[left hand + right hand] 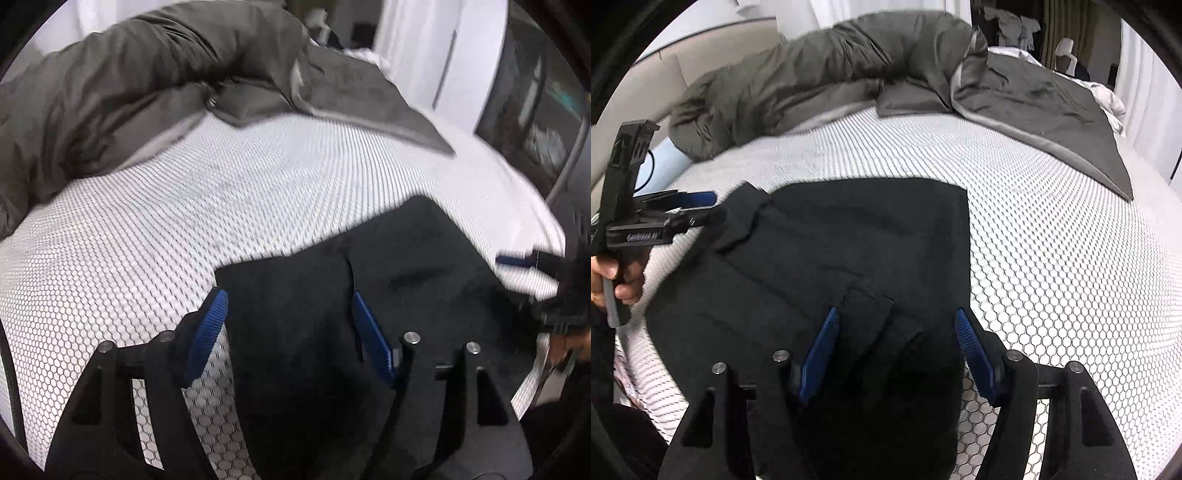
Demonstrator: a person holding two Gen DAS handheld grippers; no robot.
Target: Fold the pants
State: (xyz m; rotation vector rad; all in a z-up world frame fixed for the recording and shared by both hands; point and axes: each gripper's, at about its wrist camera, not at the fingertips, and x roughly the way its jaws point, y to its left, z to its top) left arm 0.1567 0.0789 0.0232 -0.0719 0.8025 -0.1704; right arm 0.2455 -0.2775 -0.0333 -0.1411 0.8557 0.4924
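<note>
Right wrist view: white honeycomb-patterned mattress [1052, 229] carries a bunched grey duvet [849, 62] at its far side. Folded black pants [849, 236] lie flat on the near part. Right gripper [897, 325] and left gripper [290, 314] hover above them, jaws moderately apart, holding nothing.

One black pants [849, 236], one grey duvet [1034, 110], two claws [897, 347] [698, 206], perhaps one pillow [912, 98].
</note>
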